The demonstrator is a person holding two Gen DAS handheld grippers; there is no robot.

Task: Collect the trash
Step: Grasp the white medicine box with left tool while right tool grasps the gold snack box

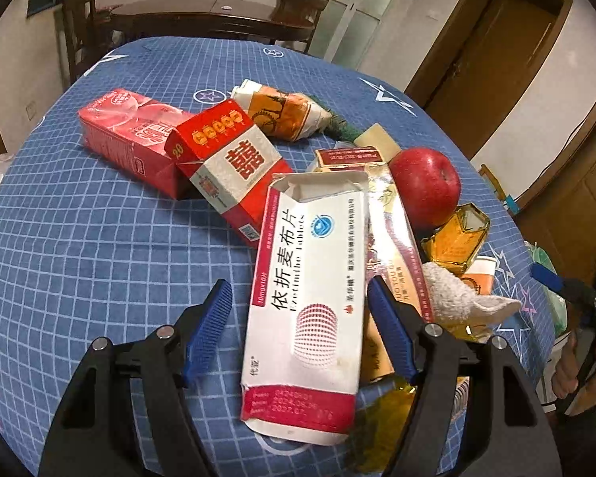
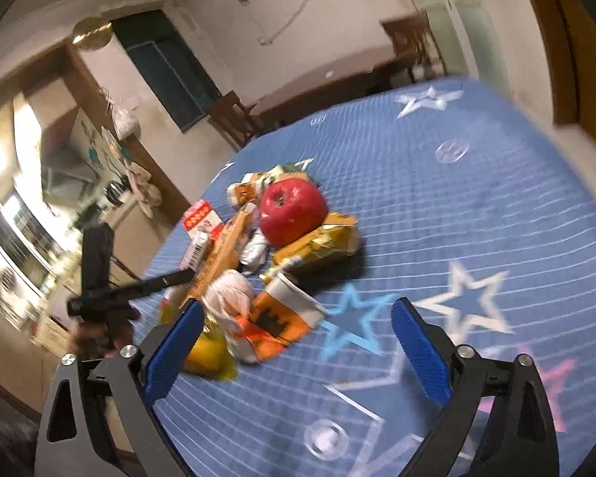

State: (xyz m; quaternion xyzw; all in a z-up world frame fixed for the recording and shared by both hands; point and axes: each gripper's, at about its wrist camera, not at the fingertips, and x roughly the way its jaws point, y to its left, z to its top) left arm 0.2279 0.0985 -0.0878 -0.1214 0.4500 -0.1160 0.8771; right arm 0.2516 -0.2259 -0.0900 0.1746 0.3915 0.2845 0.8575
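A pile of trash lies on the blue checked tablecloth (image 1: pixel 79 246). In the left wrist view my left gripper (image 1: pixel 300 294) is open, its blue fingers on either side of a white and red medicine box (image 1: pixel 310 290) without touching it. Behind lie a red and white carton (image 1: pixel 230 163), a pink box (image 1: pixel 127 131), an orange wrapper (image 1: pixel 282 113), a red apple (image 1: pixel 427 187) and a white tissue wad (image 1: pixel 457 294). My right gripper (image 2: pixel 298 314) is open and empty over the cloth, near an orange paper cup (image 2: pixel 286 314) and the apple (image 2: pixel 292 210).
A long pale box (image 1: pixel 393 230) and a yellow foil wrapper (image 1: pixel 457 238) lie beside the medicine box. A dark wooden table (image 1: pixel 210 20) and chairs stand behind. A brown door (image 1: pixel 492 59) is at the right. The left gripper's body (image 2: pixel 99 278) shows in the right wrist view.
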